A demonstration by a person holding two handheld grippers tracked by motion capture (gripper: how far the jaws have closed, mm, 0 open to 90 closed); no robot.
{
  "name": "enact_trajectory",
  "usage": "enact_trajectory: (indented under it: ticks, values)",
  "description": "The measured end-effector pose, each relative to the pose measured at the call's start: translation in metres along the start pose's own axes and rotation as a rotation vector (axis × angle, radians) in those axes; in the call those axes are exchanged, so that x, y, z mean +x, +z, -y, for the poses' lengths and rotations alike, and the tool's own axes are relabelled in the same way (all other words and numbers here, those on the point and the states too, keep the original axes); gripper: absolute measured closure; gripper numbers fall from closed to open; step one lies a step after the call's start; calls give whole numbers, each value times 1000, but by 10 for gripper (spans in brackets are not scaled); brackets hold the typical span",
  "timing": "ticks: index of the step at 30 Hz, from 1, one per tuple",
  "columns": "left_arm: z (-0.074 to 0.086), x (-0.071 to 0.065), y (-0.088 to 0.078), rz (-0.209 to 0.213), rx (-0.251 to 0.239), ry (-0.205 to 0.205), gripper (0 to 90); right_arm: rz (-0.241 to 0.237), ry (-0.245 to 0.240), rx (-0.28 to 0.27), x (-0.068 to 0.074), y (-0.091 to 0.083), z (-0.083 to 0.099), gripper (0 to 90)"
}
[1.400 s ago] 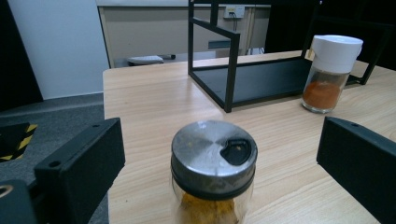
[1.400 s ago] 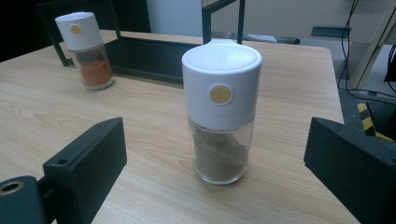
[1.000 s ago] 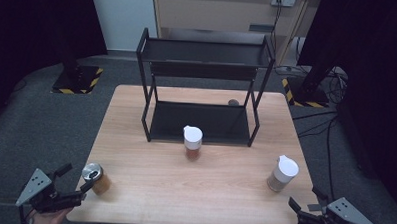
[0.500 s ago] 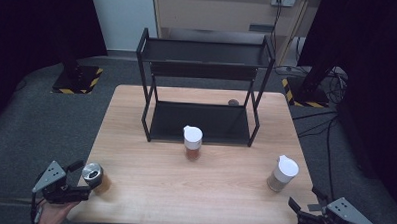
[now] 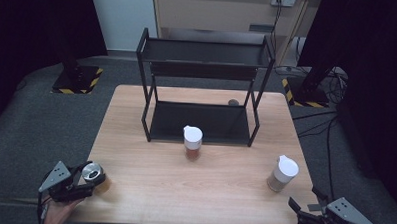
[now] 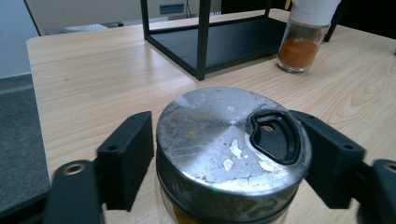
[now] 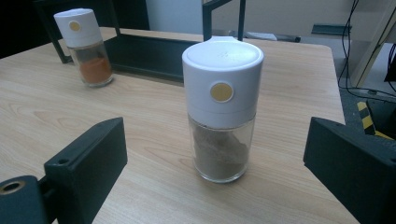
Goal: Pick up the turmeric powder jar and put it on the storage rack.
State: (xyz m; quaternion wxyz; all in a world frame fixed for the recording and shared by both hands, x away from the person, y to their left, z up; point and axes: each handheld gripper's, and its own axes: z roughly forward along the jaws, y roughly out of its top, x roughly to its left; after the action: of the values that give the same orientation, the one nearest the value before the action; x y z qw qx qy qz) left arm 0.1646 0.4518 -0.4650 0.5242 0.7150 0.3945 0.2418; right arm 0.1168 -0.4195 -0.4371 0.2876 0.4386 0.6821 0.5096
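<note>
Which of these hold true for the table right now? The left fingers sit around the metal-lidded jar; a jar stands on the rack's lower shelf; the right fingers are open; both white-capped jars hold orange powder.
1. The left gripper has its fingers on either side of the metal-lidded jar. True.
2. A jar stands on the black rack. False: all three jars stand on the table.
3. The right gripper is open. True; the brown-powder jar stands ahead of it.
4. Both white-capped jars hold orange powder. False: only the orange-powder jar does.

Wooden table (image 5: 151,115), black shelf rack (image 5: 203,67)
</note>
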Motion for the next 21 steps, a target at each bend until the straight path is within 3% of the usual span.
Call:
enact_trajectory:
  ticks: [3,10,21]
  values:
    - [3,0,1,-3,-15,6,319,0,-1,0,0,0,0,62]
    - [6,-1,1,-8,-29,12,328,-2,-1,1,0,0,0,64]
    - [-6,-5,14,19,-22,35,339,-6,-3,2,-1,1,0,65]
